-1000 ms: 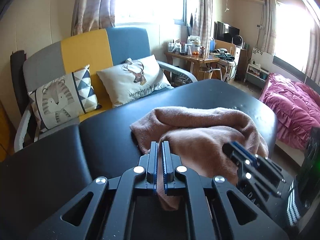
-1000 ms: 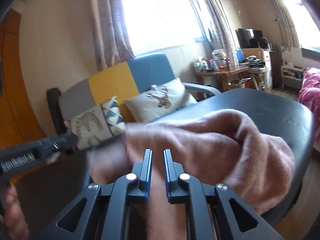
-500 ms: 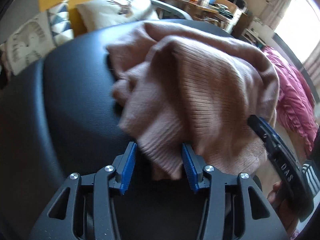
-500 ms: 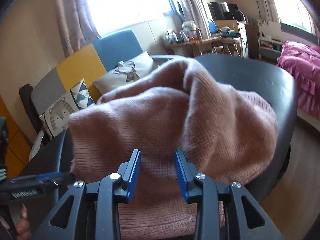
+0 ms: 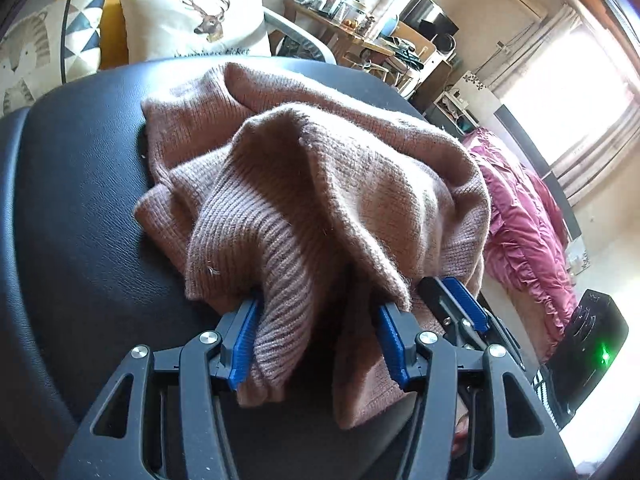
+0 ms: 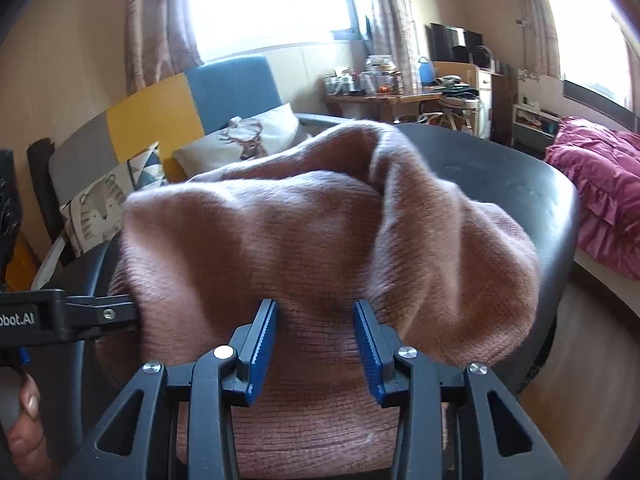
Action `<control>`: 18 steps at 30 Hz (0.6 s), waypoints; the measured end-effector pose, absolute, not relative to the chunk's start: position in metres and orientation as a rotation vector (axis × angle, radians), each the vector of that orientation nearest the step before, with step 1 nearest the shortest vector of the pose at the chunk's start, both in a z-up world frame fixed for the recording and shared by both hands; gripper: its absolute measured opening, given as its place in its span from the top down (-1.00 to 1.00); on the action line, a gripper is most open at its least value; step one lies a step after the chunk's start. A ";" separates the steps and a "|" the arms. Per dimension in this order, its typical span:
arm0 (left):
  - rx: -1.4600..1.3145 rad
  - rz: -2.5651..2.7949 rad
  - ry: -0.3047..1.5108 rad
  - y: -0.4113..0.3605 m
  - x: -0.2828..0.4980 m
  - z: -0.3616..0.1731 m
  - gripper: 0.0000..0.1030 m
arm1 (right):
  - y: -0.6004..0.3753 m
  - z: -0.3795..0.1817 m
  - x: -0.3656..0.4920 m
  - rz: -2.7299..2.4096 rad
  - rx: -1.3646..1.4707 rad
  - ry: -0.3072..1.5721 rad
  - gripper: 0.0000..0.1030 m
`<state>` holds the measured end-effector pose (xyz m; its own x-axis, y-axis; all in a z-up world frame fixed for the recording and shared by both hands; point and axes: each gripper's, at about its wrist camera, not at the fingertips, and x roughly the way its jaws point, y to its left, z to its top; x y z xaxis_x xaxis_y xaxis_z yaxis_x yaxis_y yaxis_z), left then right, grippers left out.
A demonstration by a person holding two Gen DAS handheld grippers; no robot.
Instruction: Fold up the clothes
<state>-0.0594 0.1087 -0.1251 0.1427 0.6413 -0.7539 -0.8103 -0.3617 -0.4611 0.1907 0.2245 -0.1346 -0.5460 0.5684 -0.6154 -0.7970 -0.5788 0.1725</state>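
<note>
A pink knitted sweater (image 5: 320,184) lies crumpled in a heap on the black table (image 5: 72,184). It also fills the right wrist view (image 6: 328,240). My left gripper (image 5: 316,340) is open, its blue pads on either side of a ribbed fold at the sweater's near edge. My right gripper (image 6: 316,344) is open with sweater fabric between and under its pads. The right gripper's fingers (image 5: 460,308) show at the right in the left wrist view. The left gripper's body (image 6: 68,316) shows at the left in the right wrist view.
A sofa with a deer cushion (image 5: 196,24) and a tiger cushion (image 6: 96,208) stands behind the table. A cluttered wooden desk (image 6: 380,96) is at the back. A pink quilt (image 6: 600,184) lies to the right, past the table edge (image 6: 560,264).
Both grippers were shut a second ago and have opened wide. They have moved in on the sweater's near edge, and the fabric now lies bunched between their pads.
</note>
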 end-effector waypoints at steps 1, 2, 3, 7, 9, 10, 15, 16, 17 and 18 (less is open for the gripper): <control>-1.210 1.518 0.190 0.108 -0.059 -0.127 -0.10 | 0.225 -0.135 0.193 2.149 -0.640 0.574 0.23; -1.221 1.511 0.177 0.108 -0.060 -0.127 -0.10 | 0.226 -0.135 0.195 2.149 -0.635 0.589 0.23; -1.218 1.493 0.157 0.106 -0.060 -0.127 -0.10 | 0.227 -0.135 0.196 2.148 -0.635 0.601 0.23; -1.187 1.439 0.106 0.098 -0.059 -0.123 -0.20 | 0.227 -0.137 0.198 2.145 -0.634 0.604 0.23; -1.154 1.446 0.128 0.093 -0.059 -0.121 -0.26 | 0.226 -0.138 0.200 2.144 -0.632 0.609 0.23; -1.138 1.449 0.137 0.091 -0.059 -0.119 -0.26 | 0.227 -0.138 0.200 2.143 -0.636 0.611 0.23; -1.087 1.429 0.139 0.080 -0.049 -0.105 -0.44 | 0.230 -0.143 0.200 2.143 -0.650 0.630 0.23; -1.059 1.440 0.155 0.078 -0.045 -0.100 -0.44 | 0.230 -0.145 0.200 2.140 -0.653 0.636 0.23; -1.018 1.459 0.162 0.074 -0.042 -0.095 -0.44 | 0.230 -0.146 0.200 2.139 -0.657 0.643 0.23; -0.988 1.475 0.171 0.073 -0.039 -0.090 -0.50 | 0.230 -0.147 0.200 2.139 -0.660 0.645 0.23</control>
